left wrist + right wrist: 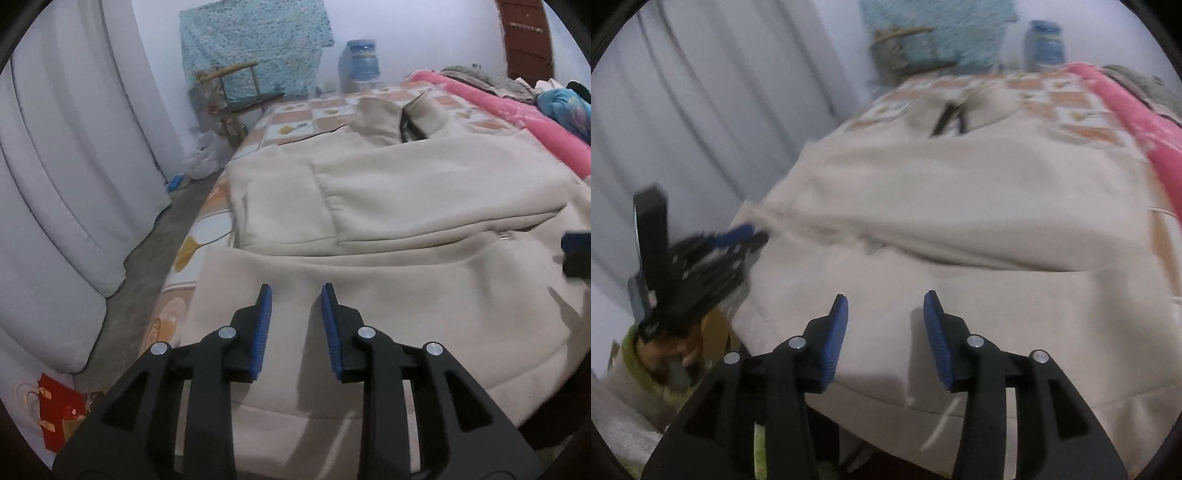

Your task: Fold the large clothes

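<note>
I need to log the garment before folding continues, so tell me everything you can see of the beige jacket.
The beige jacket looks like soft fleece, with a collar at the far end, a dark inner lining at the neck and a small metal zipper pull. It lies spread on the patterned bedsheet, its near part folded over. Neither open tongs grips it.

1. A bedroom in a home is shown.
2. A bed is covered with a checked sheet, and a pink blanket is laid along its far side.
3. Pale curtains are hung down to a bare floor.
4. A wooden chair and a large water bottle are set against the wall.
</note>
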`<state>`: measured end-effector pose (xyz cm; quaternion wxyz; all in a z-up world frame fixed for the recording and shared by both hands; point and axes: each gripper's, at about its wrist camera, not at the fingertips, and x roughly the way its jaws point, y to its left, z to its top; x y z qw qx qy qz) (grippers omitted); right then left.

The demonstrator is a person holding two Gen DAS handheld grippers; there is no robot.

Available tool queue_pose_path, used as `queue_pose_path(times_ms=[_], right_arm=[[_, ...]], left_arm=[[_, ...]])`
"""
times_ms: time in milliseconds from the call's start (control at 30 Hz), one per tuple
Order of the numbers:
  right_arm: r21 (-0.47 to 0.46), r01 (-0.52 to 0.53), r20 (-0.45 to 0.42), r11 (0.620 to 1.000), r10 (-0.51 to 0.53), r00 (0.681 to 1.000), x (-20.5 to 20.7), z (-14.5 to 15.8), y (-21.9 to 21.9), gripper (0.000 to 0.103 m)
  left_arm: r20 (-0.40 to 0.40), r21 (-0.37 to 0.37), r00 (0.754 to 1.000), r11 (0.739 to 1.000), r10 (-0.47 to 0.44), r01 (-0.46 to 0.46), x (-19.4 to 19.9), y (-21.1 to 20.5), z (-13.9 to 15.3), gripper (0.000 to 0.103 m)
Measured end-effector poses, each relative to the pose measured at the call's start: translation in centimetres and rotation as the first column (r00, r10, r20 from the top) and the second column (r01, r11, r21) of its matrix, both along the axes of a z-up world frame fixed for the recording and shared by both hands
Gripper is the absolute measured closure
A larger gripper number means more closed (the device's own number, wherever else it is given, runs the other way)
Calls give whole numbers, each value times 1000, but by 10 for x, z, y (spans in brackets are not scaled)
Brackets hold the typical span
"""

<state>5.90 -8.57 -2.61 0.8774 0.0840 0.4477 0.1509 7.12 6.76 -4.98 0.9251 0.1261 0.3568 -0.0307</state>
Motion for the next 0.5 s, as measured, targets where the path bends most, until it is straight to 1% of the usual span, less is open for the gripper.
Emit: queue_pose_path(times_ms=[33, 67, 100, 133, 167, 200, 233, 267, 300, 333, 400, 467, 500], right_arm=[[-15, -12, -8, 1000, 12, 1000, 2, -3, 7, 60], [-46, -24, -20, 999, 23, 1000, 7, -8, 15, 60], [-70, -29, -10, 997, 29, 1000, 8, -9, 20, 60], [-112, -40, 2, 993, 41, 999, 12, -9, 25, 65], [-154, -39, 4, 987, 40, 999, 14, -9, 28, 79], [-175, -41, 3, 984, 42, 999, 15, -7, 29, 82], [-166, -49, -2, 985, 49, 999, 17, -5, 29, 97], [-163, -52, 2, 985, 53, 999, 17, -2, 29, 99], [-175, -46, 8, 983, 49, 999, 16, 2, 29, 99], [-187, -32, 37, 982, 39, 999, 12, 10, 29, 99], [-179, -11, 75, 984, 24, 997, 8, 23, 29, 99], [-190, 8, 106, 982, 13, 994, 10, 28, 27, 99], [-190, 12, 107, 982, 9, 994, 14, 25, 29, 99]], left_arm=[[11, -1, 1000, 1000, -4, 4, 1, 1, -1, 74], [21, 7, 1000, 1000, -9, 9, 0, 0, -2, 77], [31, 24, 999, 1000, -21, 20, 0, -3, -3, 79], [40, 39, 999, 999, -34, 33, -1, -6, -4, 89], [48, 58, 998, 997, -49, 46, -2, -11, -6, 99], [59, 79, 997, 996, -55, 50, -4, -14, -7, 100], [71, 102, 996, 993, -61, 53, -5, -16, -7, 102], [83, 115, 994, 992, -68, 58, -7, -18, -6, 102], [124, 108, 990, 992, -72, 59, -13, -17, 2, 102], [157, 89, 985, 994, -71, 57, -18, -15, 12, 102], [208, 68, 976, 997, -59, 46, -23, -9, 28, 102], [221, 59, 974, 998, -45, 33, -20, -4, 32, 102], [203, 41, 979, 999, -34, 26, -13, 0, 26, 102]])
